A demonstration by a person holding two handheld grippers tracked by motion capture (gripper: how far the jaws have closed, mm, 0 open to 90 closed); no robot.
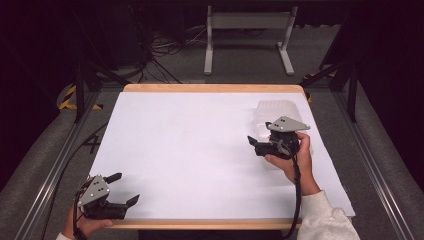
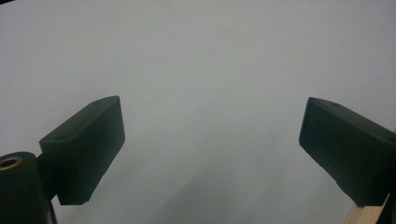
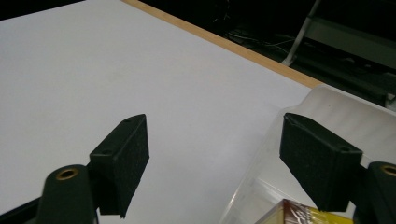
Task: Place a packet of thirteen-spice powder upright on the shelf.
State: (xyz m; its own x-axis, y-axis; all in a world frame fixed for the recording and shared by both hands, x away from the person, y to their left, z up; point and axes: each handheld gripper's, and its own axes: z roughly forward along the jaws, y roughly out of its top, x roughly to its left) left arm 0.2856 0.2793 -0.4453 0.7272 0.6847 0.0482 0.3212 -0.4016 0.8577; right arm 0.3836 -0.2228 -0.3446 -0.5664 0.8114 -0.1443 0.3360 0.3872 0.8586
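- Your left gripper (image 1: 120, 192) and right gripper (image 1: 253, 142) are black, each topped by a grey three-cornered plate.
- Brass-coloured screw holes sit beside the jaws.
- A black cable trails over your white sleeve (image 1: 327, 217), lower right of the high view.

box (image 1: 277, 111) | clear plastic, ribbed top, pale | right far part of the table, partly behind the hand | upright, flat on the white sheet | in right gripper view its near edge (image 3: 261, 182) lies low right | inside: a yellow-and-red pack (image 3: 299, 212), probably wrapped, mostly cut off
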